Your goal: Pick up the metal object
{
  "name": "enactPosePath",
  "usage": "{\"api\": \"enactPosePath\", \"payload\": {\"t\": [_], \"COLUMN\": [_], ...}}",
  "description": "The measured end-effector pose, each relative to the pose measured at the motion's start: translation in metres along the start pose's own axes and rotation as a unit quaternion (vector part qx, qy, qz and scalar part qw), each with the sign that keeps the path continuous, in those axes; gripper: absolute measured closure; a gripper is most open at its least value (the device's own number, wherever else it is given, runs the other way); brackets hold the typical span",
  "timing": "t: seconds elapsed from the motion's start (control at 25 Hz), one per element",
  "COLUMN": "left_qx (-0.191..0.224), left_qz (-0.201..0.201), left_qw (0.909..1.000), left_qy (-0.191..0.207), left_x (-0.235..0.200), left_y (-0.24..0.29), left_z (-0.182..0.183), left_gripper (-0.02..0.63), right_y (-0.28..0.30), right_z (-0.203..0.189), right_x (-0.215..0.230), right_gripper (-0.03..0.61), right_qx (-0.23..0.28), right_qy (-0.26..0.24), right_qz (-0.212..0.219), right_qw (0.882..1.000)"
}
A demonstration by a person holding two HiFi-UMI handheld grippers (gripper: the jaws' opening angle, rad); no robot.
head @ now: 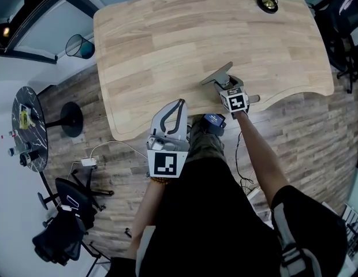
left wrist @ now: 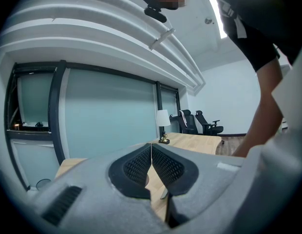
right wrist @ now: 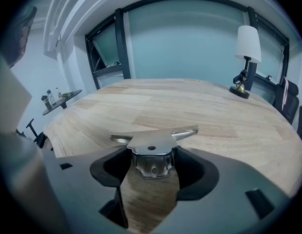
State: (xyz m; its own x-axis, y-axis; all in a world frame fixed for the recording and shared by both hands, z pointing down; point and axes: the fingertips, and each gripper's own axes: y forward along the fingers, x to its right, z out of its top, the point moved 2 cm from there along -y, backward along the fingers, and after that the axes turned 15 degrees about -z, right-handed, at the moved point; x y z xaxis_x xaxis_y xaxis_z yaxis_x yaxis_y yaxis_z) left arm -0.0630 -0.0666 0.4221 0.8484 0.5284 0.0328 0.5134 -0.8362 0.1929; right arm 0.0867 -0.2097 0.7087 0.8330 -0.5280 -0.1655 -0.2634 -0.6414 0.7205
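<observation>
The metal object (right wrist: pixel 152 147), a shiny flat bracket with two spread arms and a folded tab, is clamped between the jaws of my right gripper (right wrist: pixel 151 164). From the head view the metal object (head: pixel 217 75) sticks out past my right gripper (head: pixel 225 84) over the wooden table (head: pixel 167 45), near its front edge. Whether it touches the wood I cannot tell. My left gripper (head: pixel 176 107) hovers at the table's near edge, its pads pressed together on nothing. In its own view, my left gripper (left wrist: pixel 151 156) points along the tabletop.
A white-shaded lamp (right wrist: pixel 246 57) stands at the table's far right corner, and the lamp's base (head: pixel 268 2) shows from the head view. A dark wastebasket (head: pixel 79 46), a round black side table (head: pixel 29 128) and an office chair (head: pixel 63 224) stand on the floor to the left.
</observation>
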Motion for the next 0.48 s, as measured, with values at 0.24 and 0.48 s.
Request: {"api": "enactPosePath", "payload": {"t": [0.24, 0.48], "left_qx": [0.002, 0.002], "left_qz": [0.002, 0.009], "left_qw": [1.0000, 1.0000], "left_qy": [0.006, 0.003], "left_x": [-0.0018, -0.0049], "left_y": [-0.0015, -0.0055], "left_z": [0.0010, 0.0003], "left_gripper": [0.597, 0.597], "right_y": [0.0011, 0.0015], "right_z": [0.0020, 0.0026], "right_x": [0.0007, -0.0008], "right_gripper": [0.310, 0.310], "right_qx": [-0.001, -0.006], "right_qy": [0.002, 0.005], "right_qz": [-0.004, -0.010], "right_qw": [1.000, 1.000]}}
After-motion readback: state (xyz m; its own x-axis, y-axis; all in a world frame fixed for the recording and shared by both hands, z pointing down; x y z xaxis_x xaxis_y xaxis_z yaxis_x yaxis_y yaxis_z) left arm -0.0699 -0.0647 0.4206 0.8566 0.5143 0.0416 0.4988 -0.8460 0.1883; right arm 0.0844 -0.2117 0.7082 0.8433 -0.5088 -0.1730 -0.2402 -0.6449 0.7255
